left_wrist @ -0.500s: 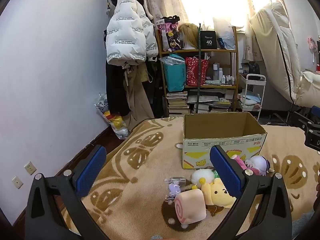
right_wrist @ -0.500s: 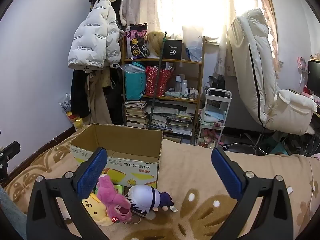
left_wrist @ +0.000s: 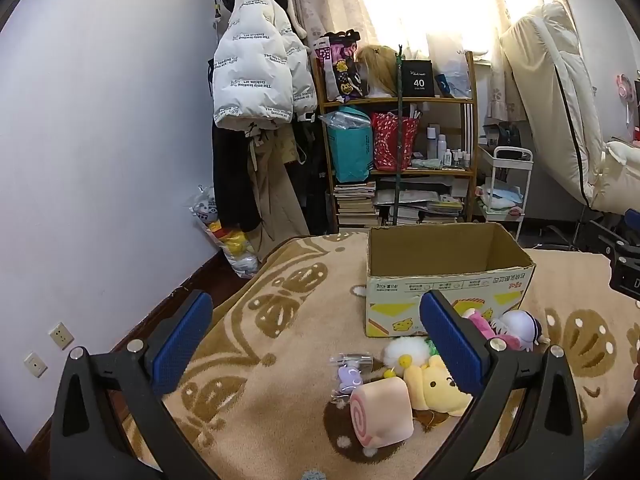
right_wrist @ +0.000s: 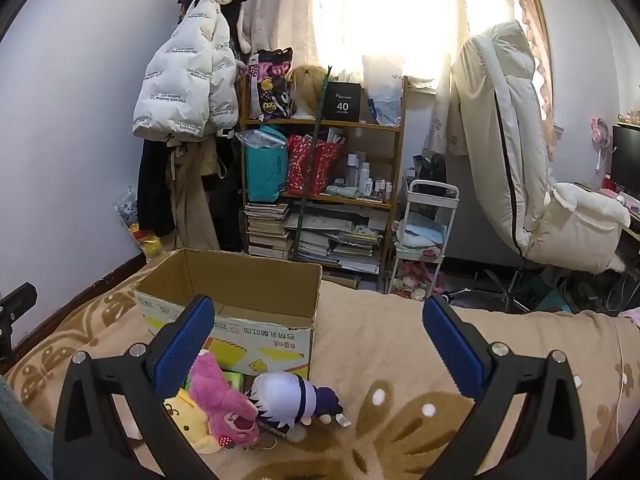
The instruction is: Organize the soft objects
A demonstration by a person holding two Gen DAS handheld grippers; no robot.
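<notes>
Cardboard box (left_wrist: 448,276) standing open-topped at twelve o'clock, ready for filling. Toys (left_wrist: 424,376) heaped against its front, at five o'clock of left gripper (left_wrist: 320,344). Right gripper (right_wrist: 320,344) likewise spread wide, empty, toys at seven o'clock.

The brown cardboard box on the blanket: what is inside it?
The open brown cardboard box shows only bare inner walls in both views. Its floor is hidden behind the front wall, so anything lying low cannot be seen.
</notes>
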